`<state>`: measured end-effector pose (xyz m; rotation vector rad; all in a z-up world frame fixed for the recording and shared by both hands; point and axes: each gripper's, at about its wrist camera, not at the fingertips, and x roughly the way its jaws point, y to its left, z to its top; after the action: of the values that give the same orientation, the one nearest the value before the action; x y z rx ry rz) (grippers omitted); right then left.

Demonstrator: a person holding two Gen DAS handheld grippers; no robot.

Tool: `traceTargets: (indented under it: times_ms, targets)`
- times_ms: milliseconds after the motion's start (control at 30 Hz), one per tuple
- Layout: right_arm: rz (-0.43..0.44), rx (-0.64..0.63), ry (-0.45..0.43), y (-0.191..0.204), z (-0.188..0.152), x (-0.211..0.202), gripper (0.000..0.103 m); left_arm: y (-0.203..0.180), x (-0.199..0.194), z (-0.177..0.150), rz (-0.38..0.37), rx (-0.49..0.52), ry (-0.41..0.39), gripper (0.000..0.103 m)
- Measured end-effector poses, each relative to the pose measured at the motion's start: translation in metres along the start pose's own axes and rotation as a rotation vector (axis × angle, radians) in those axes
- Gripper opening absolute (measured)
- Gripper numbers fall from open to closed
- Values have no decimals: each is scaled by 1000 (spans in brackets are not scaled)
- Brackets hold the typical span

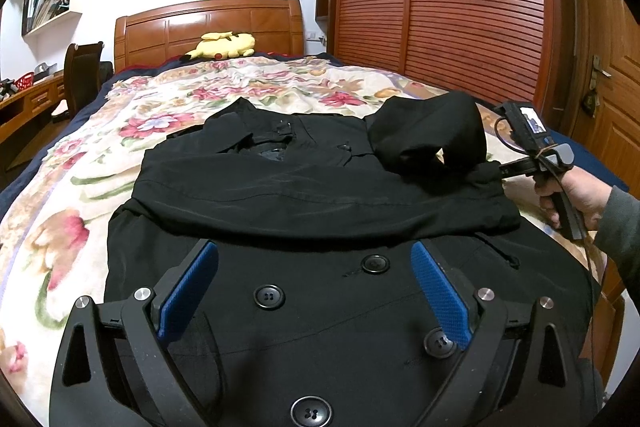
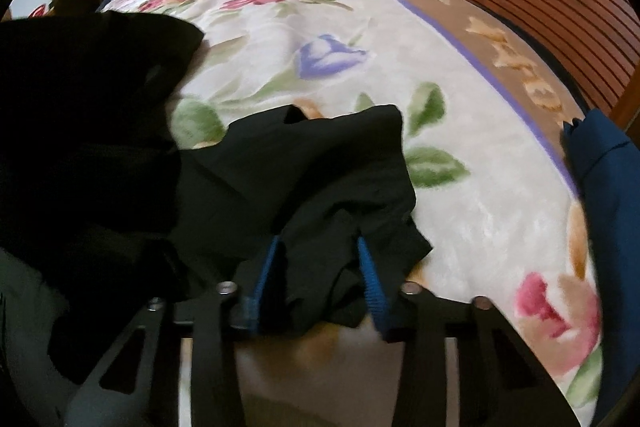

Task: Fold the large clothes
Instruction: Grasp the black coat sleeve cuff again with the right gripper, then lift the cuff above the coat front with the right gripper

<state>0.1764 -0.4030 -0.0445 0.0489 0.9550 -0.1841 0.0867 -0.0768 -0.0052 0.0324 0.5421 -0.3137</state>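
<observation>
Left tool [image 1: 314,259] hovered released, blue pads spread wide, over the buttoned front of the black double-breasted fabric coat [image 1: 320,195]. Coat lay on the floral plush blanket [image 1: 80,163] covering the bed, one sleeve folded across the chest. Right tool [image 2: 318,247] was clenched on bunched black sleeve cloth at the coat's right edge. Yellow plush toy [image 1: 224,45] rested by the wooden headboard [image 1: 208,25].

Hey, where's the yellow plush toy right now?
The yellow plush toy lies at the head of the bed, against the wooden headboard, beyond the black coat in the left wrist view; the right wrist view shows it top left.
</observation>
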Motion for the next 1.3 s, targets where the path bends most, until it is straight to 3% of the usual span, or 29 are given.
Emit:
traceTargets:
  times_ms: [67,167,400,600,833,1100,1300]
  targets:
    - [7,-15,10,-1,-1,-8,21,0,-2,-1,-1,3,-3,97]
    - [9,-44,1,2,1,-27,13,-1,-6,-1,2,14,-13,98]
    - [25,-97,-181,29,15,-105,11,1,-15,-1,4,21,-28,98]
    - [88,-189,-298,82,24,-165,11,12,-24,-1,13,10,-42,98]
    - [176,-317,-335,155,12,-191,11,30,-36,-4,35,-5,-54,97]
    - [290,-422,-348,209,-5,-205,11,48,-43,-6,45,-36,-63,97]
    - [355,-456,-336,212,-4,-204,12,55,-46,-6,46,-45,-66,98]
